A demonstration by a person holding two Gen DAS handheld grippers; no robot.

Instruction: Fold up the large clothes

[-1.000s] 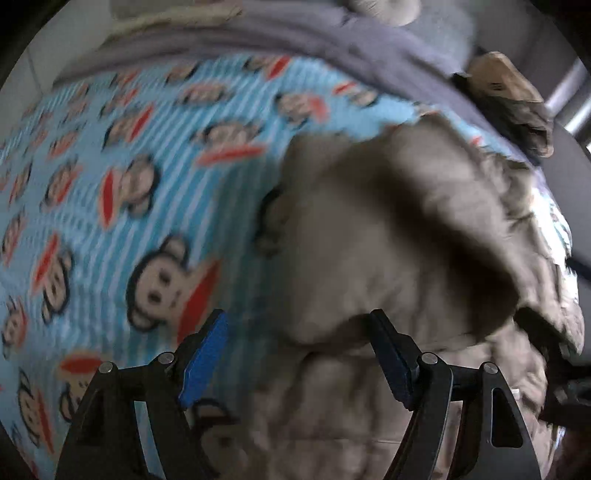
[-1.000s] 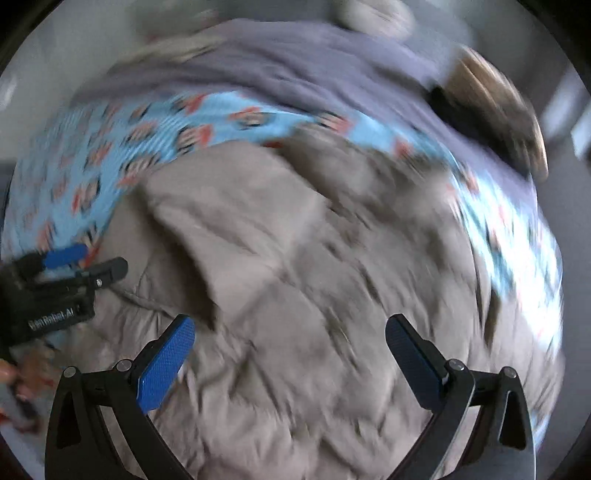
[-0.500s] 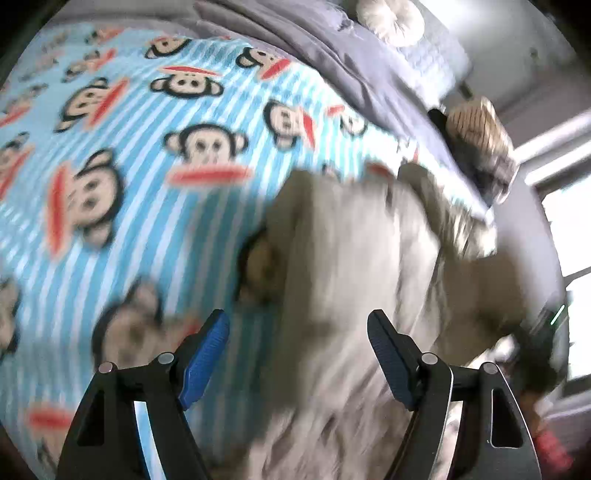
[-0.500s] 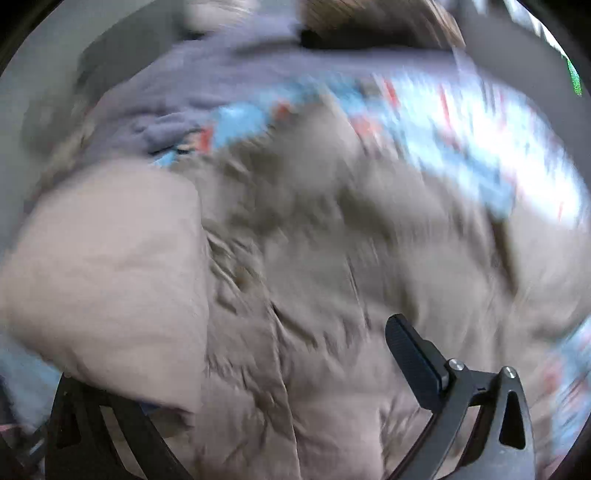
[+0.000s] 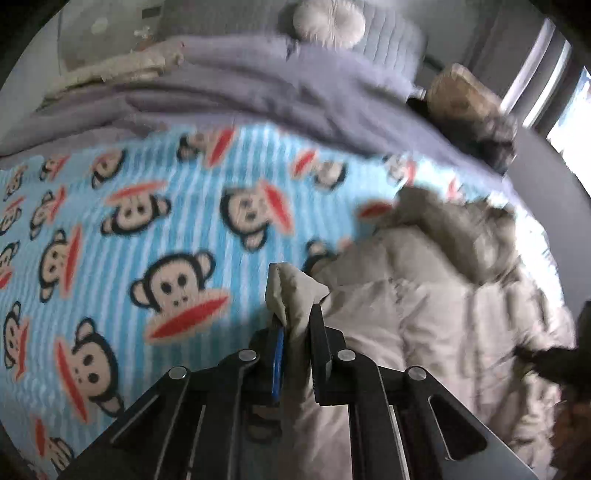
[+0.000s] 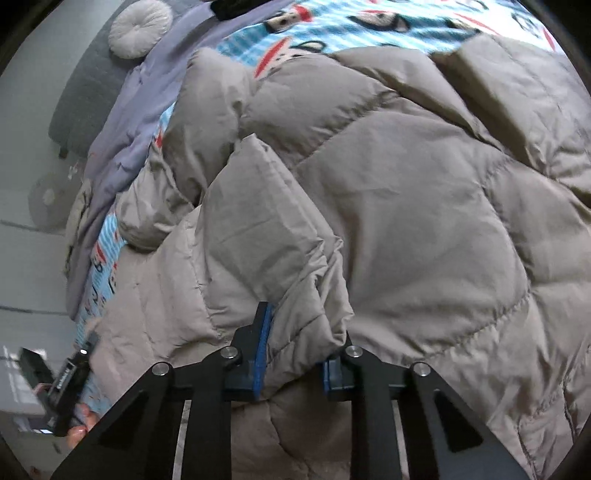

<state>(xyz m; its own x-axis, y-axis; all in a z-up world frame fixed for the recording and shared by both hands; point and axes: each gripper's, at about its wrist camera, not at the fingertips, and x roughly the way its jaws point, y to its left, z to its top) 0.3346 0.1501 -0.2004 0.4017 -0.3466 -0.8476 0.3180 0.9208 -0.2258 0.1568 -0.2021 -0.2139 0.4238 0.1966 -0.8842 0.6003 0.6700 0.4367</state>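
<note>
In the left wrist view, the left gripper (image 5: 295,328) has just been closing, and its jaws now stand narrow with a thin edge of the grey-beige padded jacket (image 5: 436,306) pinched between them; a small peak of cloth sticks up past the fingertips. The rest of the jacket lies to the right on the blue monkey-print blanket (image 5: 155,229), toward the right side of the bed. To the left of the gripper the blanket is bare and flat over a wide stretch. Along the far edge of the blanket runs a rumpled purple duvet (image 5: 280,88), with a round white cushion (image 5: 328,20) beyond it by the headboard. A brown and black heap (image 5: 469,110) sits at the far right corner of the bed. The view is somewhat blurred.

In the right wrist view, the right gripper (image 6: 295,343) has also just been closing, and its blue pads clamp a thick fold of the jacket (image 6: 406,206), which bulges up between them. The jacket fills most of this view and covers the blanket (image 6: 332,22), which shows only as a strip along the top and down the left side. At the lower left, at the jacket's edge, the left gripper (image 6: 66,384) appears with fingertips of a hand (image 6: 83,421) on it.
</note>
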